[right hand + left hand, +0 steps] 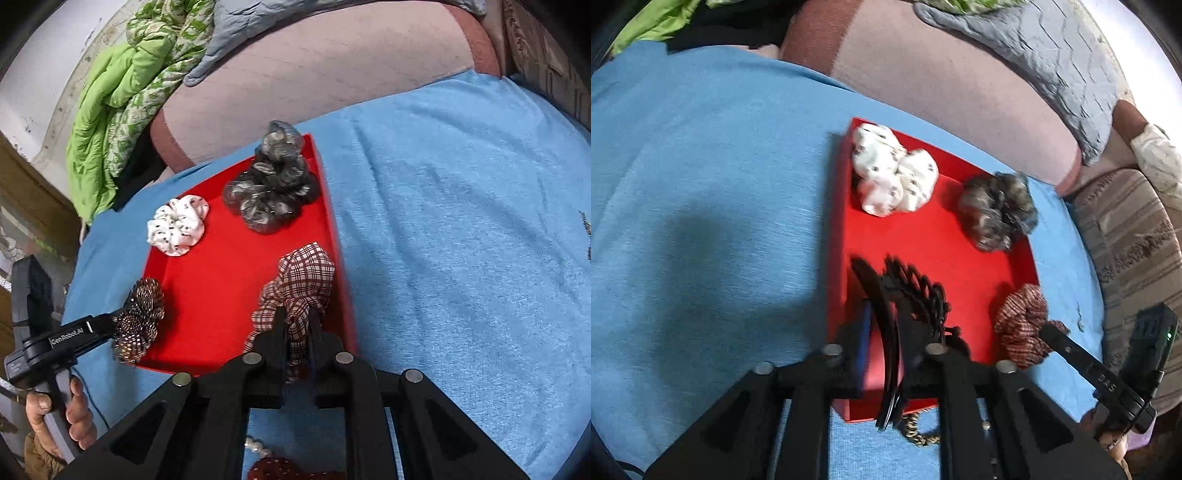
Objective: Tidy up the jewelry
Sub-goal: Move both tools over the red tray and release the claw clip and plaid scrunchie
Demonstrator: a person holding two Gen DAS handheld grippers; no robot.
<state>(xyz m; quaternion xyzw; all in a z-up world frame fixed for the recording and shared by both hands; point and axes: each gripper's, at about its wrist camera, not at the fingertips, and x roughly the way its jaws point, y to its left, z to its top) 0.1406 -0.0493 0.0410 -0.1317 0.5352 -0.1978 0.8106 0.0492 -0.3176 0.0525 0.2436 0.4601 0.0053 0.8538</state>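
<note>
My right tongs [297, 325] pinch the plaid scrunchie [299, 284] over the red tray [221, 280], near right corner; left tongs [123, 321] pinch the dark beaded scrunchie [138, 319] at the near left rim. Best lower before letting go. Tray centre open; white scrunchie [177, 225] and grey scrunchie [273, 188] fill far corners.

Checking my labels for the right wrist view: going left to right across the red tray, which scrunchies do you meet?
Dark dotted scrunchie in the left gripper → white scrunchie → grey scrunchie → plaid scrunchie in the right gripper.
</note>
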